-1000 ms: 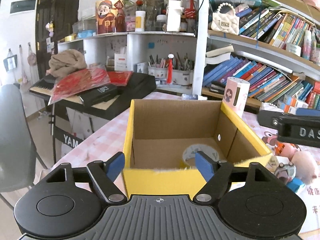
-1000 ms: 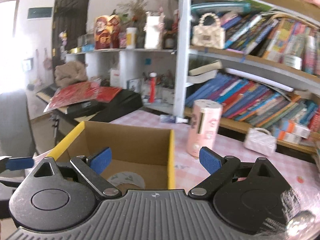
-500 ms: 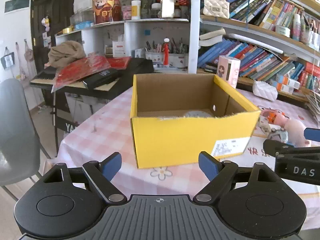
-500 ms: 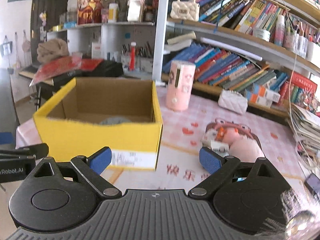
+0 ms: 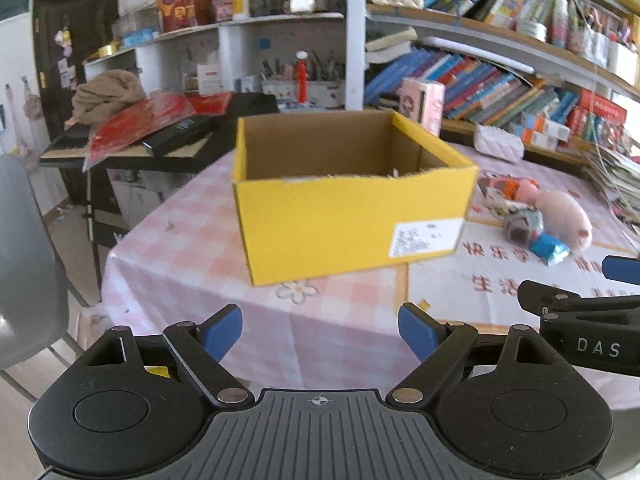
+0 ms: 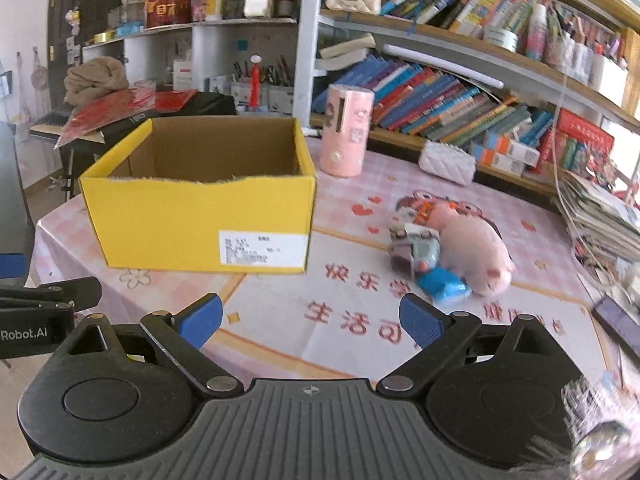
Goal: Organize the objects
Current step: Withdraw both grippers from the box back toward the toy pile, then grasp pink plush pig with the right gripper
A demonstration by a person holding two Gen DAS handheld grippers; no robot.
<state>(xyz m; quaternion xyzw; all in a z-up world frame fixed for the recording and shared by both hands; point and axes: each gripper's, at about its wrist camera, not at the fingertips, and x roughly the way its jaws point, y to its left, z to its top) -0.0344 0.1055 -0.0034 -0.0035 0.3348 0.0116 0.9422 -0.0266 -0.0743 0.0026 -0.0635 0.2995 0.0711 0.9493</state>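
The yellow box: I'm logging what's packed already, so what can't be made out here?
- Floor of the yellow box: hidden by its front wall, both views.
- White label: print too small.
- Grey item beside the pink plush: blurred, partly covered.
- Right claw: cut off in the left view.

A table [image 6: 352, 320] covered by a pink checked cloth with red characters bears an open yellow cardboard box [image 6: 200, 224] near its left edge. Right of the box lie a pink plush pig [image 6: 476, 252], a small grey toy [image 6: 416, 250] and a blue packet [image 6: 442, 286], all touching. A pink cylinder [image 6: 346, 130] and a white quilted pouch [image 6: 448, 162] sit farther back.
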